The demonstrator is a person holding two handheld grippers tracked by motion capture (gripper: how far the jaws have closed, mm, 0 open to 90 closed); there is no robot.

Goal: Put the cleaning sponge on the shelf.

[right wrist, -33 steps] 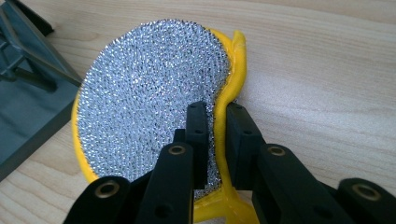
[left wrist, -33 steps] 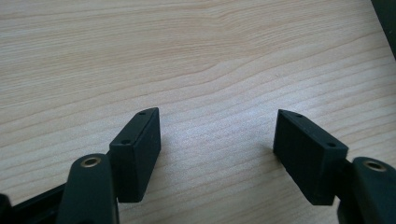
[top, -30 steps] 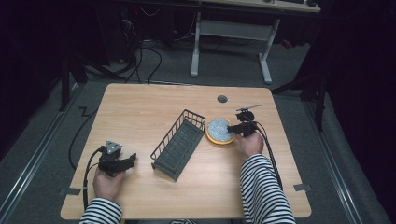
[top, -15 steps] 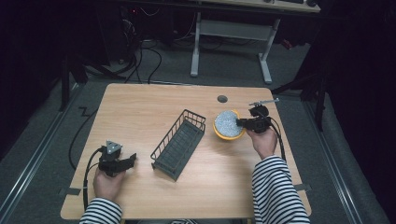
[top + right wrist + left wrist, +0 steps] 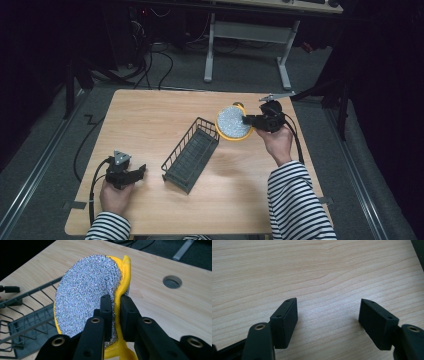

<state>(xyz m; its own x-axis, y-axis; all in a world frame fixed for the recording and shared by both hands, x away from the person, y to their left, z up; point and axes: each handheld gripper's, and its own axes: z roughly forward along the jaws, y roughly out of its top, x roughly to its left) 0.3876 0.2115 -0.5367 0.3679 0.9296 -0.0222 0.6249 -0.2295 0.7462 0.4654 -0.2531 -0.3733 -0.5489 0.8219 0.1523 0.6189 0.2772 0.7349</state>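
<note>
A yellow scrubber pad is pinched edge-on by the right gripper, beside the wire basket. The left gripper is rested wide open on the tabletop.

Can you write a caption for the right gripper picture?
Right gripper pinches a sparkly silver-and-yellow scrubber above the wooden table, beside a wire basket.

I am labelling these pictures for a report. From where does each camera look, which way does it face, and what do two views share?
High view: above the person's side, facing forward and down on the light wooden table; striped sleeves, both hands.
Left gripper view: on the left hand-held gripper, facing bare tabletop; open black jaws.
Right gripper view: on the right hand-held gripper, facing its round yellow sponge with silver scouring mesh.
Shared: sponge and black wire basket, high and right gripper views.
</note>
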